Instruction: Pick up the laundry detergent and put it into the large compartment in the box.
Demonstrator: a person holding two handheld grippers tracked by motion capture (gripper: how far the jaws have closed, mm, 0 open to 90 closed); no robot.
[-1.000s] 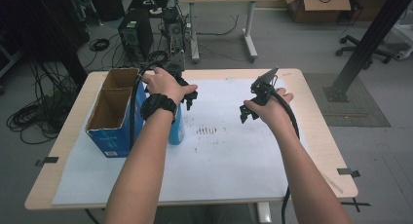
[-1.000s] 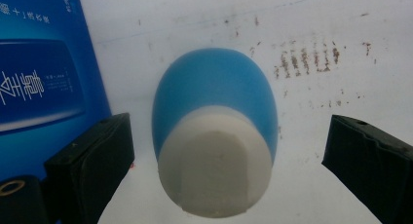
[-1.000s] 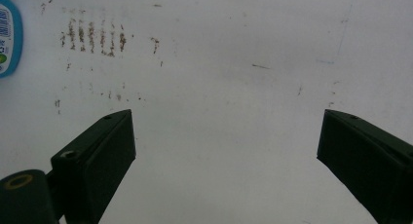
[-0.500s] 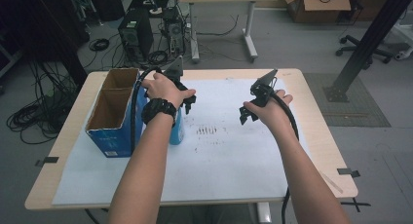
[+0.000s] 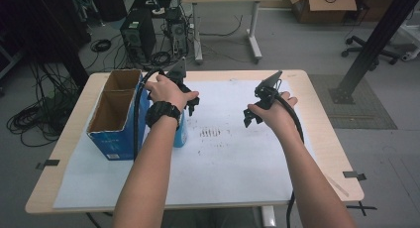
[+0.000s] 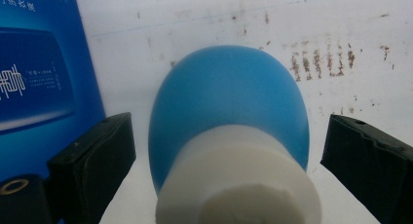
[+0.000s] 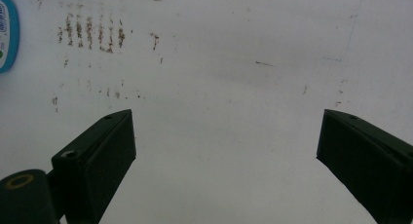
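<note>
left gripper point(image 6: 219, 156): jaws standing wide, flanking the white cap of a blue plastic bottle point(image 6: 229, 117) without touching | bottle standing upright, long axis vertical, cap pointing up, just beside the open blue cardboard box point(image 5: 116, 114) | right gripper point(image 7: 224, 151): jaws gaping wide, hovering over white paper sheet point(image 5: 237, 153), well apart from bottle | brown smudges point(image 5: 210, 134) lying between the 2 grippers

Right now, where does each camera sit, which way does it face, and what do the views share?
High view: above the person's side, facing forward and down on the table; both forearms show, left hand-held gripper, right hand-held gripper.
Left gripper view: rides the left hand-held gripper, looking down at the blue bottle between its open jaws, beside the blue box.
Right gripper view: rides the right hand-held gripper, facing bare white paper; jaws open.
Shared: brown marks and the bottle appear in all three.
</note>
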